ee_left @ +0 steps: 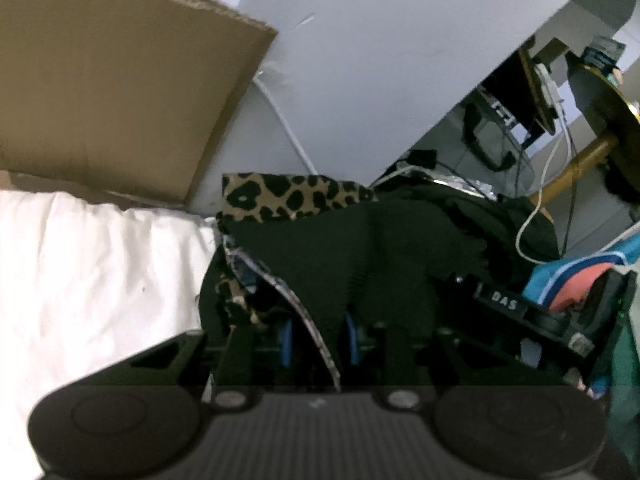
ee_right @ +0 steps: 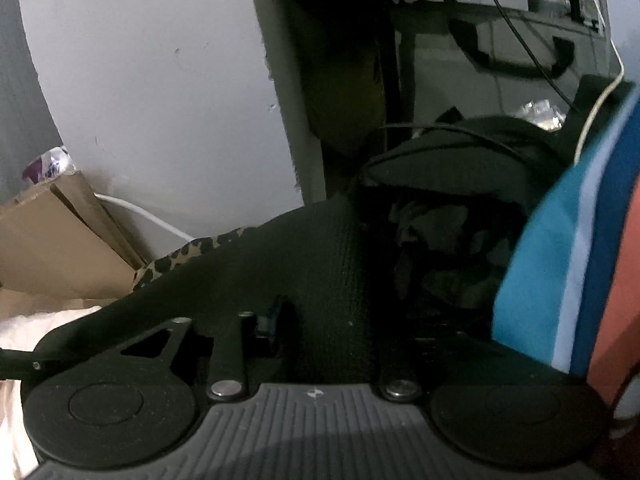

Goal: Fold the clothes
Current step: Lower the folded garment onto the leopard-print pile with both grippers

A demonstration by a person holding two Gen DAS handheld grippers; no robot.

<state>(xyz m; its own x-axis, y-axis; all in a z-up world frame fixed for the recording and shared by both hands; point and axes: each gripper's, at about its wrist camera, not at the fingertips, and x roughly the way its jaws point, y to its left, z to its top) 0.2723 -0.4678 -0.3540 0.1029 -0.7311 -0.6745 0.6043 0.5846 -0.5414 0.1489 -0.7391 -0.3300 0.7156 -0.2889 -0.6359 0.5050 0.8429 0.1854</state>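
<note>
Both grippers' fingers hold the ribbed black knit garment [ee_left: 340,248]: left gripper [ee_left: 320,336] pinching it, right gripper's [ee_right: 320,320] grip unclear.

The black garment [ee_left: 360,248] is a matt ribbed knit, and the leopard-print cloth [ee_left: 280,196] beside it looks thin and smooth. The cardboard box [ee_left: 112,92] is dull brown corrugated board, the bed sheet [ee_left: 88,264] soft white cloth. Each claw's housing is matt black ridged plastic with shiny metal screw heads [ee_right: 224,388].
</note>
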